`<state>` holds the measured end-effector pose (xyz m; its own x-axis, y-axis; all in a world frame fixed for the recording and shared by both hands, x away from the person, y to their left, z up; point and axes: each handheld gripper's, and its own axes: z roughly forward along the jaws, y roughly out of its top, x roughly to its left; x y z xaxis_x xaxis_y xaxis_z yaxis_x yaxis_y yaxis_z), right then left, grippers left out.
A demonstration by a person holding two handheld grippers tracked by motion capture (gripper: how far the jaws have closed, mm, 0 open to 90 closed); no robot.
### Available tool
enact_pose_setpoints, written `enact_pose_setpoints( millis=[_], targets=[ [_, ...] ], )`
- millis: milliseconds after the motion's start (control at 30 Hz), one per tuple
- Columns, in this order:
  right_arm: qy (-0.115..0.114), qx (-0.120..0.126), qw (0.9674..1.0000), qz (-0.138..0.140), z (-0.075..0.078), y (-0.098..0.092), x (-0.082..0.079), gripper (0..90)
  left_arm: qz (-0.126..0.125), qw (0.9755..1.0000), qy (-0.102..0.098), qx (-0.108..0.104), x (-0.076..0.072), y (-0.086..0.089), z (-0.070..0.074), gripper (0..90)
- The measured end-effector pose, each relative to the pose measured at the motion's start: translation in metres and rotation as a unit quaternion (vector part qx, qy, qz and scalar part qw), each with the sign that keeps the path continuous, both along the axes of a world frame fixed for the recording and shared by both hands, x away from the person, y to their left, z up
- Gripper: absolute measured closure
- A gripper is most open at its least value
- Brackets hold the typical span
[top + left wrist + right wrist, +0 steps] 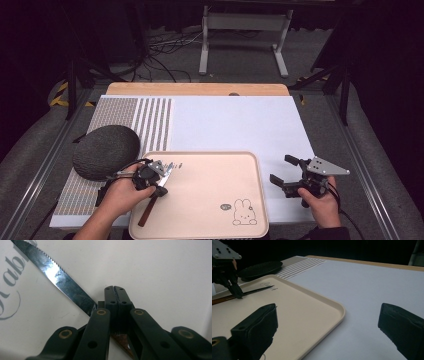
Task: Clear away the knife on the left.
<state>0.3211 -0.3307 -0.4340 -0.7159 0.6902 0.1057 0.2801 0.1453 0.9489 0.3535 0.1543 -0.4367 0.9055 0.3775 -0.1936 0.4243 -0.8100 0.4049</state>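
Where the left gripper [159, 186] comes down on the beige tray [250, 159], its 2 jaws are pinched tight on a knife [156, 192] at the point where the blade meets the wooden handle. That knife lies on the tray's left part, its long axis running diagonally: the brown handle points back toward the near left corner and the person, while the serrated blade [60, 277] points away toward the tray's far edge. It looks light, stiff and thin, and the polished steel is likely slippery, so the neck beside the handle seems the safest place to grip. A dark oval mat [105, 151] sits left of the tray. Farther right, past the tray's edge, the right gripper [284, 176] hovers over the white tabletop [235, 125] with its jaws spread wide, holding nothing.
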Motion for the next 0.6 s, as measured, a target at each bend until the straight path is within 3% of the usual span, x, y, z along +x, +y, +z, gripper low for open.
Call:
enact_pose_setpoints(
  millis=[200, 600],
  targets=[
    [0.000, 0.000, 1.0000, 0.000, 0.000, 0.000, 0.000, 3.3, 0.028, 0.9996, 0.009, -0.004, 0.000, 0.006, 0.000, 90.0],
    [0.002, 0.001, 1.0000, -0.001, -0.001, 0.000, 0.001, 3.3, 0.060, 0.9980, 0.014, -0.009, 0.001, 0.016, -0.001, 90.0]
  ],
)
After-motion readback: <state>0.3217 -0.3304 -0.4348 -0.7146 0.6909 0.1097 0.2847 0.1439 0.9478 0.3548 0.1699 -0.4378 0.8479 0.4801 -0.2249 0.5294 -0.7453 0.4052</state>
